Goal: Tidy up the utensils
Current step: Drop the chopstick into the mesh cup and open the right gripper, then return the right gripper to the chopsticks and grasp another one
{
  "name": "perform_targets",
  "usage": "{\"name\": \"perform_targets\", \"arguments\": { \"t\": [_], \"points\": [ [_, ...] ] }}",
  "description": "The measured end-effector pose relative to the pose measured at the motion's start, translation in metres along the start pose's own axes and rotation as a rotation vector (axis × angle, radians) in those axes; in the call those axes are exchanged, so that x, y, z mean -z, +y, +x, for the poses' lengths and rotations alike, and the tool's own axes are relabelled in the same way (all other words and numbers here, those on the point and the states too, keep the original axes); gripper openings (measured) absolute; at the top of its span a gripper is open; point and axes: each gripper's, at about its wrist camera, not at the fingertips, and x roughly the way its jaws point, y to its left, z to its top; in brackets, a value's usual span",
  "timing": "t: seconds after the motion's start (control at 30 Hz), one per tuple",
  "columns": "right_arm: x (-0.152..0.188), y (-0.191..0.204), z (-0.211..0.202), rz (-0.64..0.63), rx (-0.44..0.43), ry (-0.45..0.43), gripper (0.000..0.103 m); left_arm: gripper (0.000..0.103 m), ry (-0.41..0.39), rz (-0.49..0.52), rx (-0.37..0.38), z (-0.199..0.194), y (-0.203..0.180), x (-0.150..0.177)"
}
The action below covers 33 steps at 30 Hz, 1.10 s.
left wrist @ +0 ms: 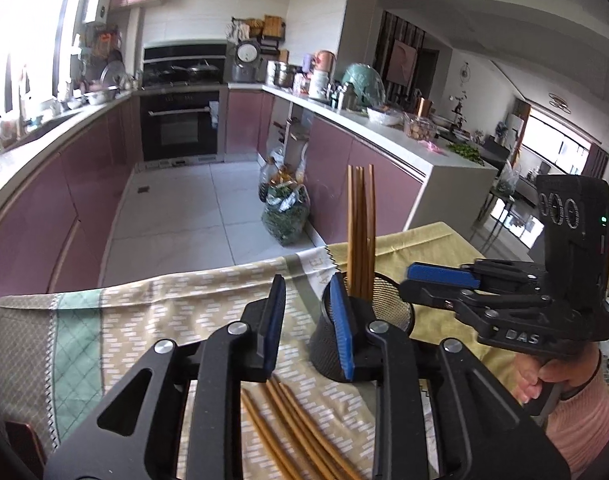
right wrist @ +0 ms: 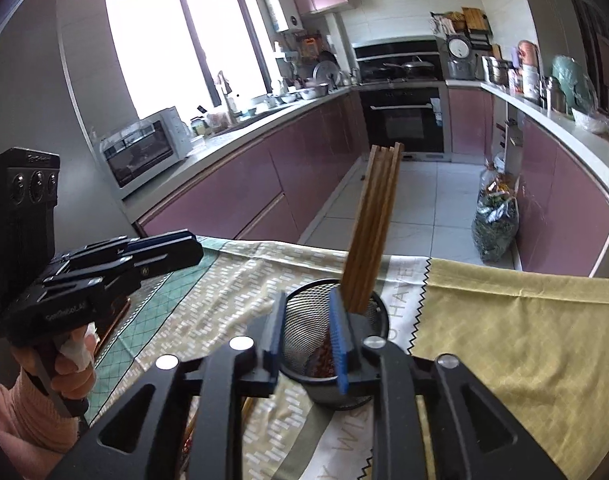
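- Left wrist view: the left tool (left wrist: 310,320) stands partly open with nothing between its blue pads; bare patterned cloth (left wrist: 176,308) shows in the gap.
- The right tool (right wrist: 304,338) is likewise parted and holds nothing; its right pad lies over the mesh cup's (right wrist: 304,312) rim.
- Upright chopsticks (left wrist: 360,232) stand in the round black wire-mesh cup, just beside the left tool's right pad.
- Loose chopsticks (left wrist: 288,424), slim brown wooden sticks, lie fanned on the bench cloth under the left tool.
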Motion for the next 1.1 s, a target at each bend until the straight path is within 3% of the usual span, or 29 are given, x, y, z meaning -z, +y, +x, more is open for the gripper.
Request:
{"name": "perform_targets", "arguments": {
  "t": [0.13,0.27,0.47,0.73,1.1],
  "points": [
    [0.011,0.02,-0.019,-0.065,-0.016,-0.028,0.03,0.034,-0.015,0.002,-0.024,-0.022,0.006,0.018],
    [0.029,0.034,-0.021,-0.09,-0.06,0.006,0.031,0.042,0.019,0.007,-0.059,-0.028,0.01,0.045],
    [0.063,0.044,0.007,-0.073,-0.074,0.116,0.032,0.043,0.124,-0.004,-0.095,-0.021,0.021,0.091],
    [0.098,0.056,0.041,-0.04,-0.073,0.242,0.032,0.043,0.248,-0.035,-0.084,-0.003,0.028,0.14],
    [0.116,0.067,0.048,-0.065,-0.041,0.291,0.031,0.043,0.315,-0.011,-0.099,0.009,0.021,0.158]
  ]
}}
